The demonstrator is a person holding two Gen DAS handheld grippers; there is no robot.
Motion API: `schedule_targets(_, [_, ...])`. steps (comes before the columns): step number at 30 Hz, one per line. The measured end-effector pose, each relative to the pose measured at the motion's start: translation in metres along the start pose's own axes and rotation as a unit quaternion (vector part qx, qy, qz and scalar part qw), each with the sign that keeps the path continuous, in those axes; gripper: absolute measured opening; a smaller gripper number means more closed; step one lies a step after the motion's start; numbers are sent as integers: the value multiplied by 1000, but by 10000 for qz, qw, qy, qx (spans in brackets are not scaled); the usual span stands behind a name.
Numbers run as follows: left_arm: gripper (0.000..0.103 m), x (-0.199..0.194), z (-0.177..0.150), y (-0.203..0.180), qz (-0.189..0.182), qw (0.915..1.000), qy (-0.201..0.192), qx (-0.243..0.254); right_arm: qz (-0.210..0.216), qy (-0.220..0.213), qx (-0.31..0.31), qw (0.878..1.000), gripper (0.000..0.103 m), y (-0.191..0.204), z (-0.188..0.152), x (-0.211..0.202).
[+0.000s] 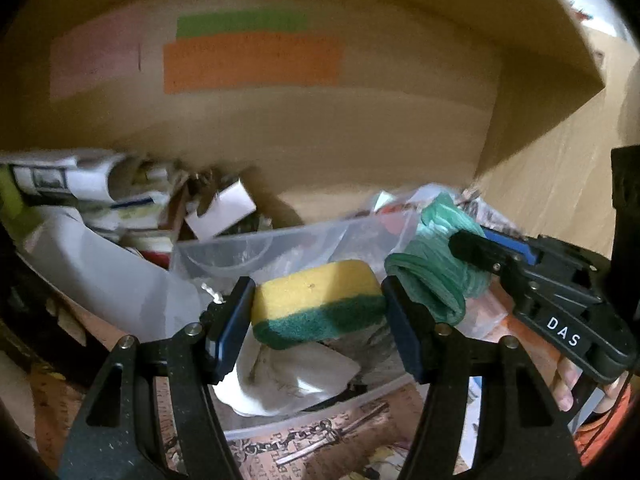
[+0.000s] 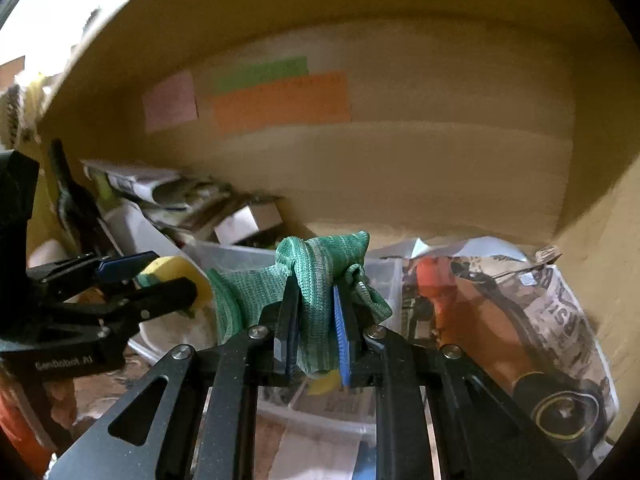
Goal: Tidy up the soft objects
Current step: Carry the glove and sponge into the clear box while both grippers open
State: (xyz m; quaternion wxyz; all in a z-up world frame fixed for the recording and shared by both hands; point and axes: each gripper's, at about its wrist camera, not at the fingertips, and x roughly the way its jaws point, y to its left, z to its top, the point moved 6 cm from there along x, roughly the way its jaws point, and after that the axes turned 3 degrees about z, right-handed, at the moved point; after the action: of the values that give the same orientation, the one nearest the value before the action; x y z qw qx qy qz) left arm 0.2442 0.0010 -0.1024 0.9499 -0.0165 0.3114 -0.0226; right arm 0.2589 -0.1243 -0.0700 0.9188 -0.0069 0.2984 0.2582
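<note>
My left gripper (image 1: 318, 312) is shut on a yellow sponge with a green scouring side (image 1: 316, 302), held above a clear plastic bin (image 1: 224, 250). The sponge also shows in the right wrist view (image 2: 176, 270), in the left gripper (image 2: 160, 276). My right gripper (image 2: 316, 320) is shut on a green knitted cloth (image 2: 320, 268), which drapes over its fingers. In the left wrist view the right gripper (image 1: 476, 246) holds the green cloth (image 1: 436, 276) just right of the sponge, over the same bin.
A white cloth (image 1: 292, 376) lies in the bin below the sponge. Papers and small boxes (image 1: 100, 192) are piled at the left. A printed plastic bag (image 2: 532, 320) lies at the right. A cardboard wall with coloured labels (image 1: 252, 60) stands behind. A patterned cloth (image 1: 320, 440) covers the table.
</note>
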Motion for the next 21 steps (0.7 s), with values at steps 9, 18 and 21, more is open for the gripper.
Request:
schedule_targets(9, [69,26,-10,0,87,9995,280,101,-4,545,40,9985,19,-6,-15,36])
schedule_targets(18, [81,19,-12,1,36,9996,284,11,-17,793,151,9967,37,-10,-21,40])
schedule_targets(21, [83,9,-9,2,12,9998,178,5,-48,646,122,9978,49,-10,-15,30])
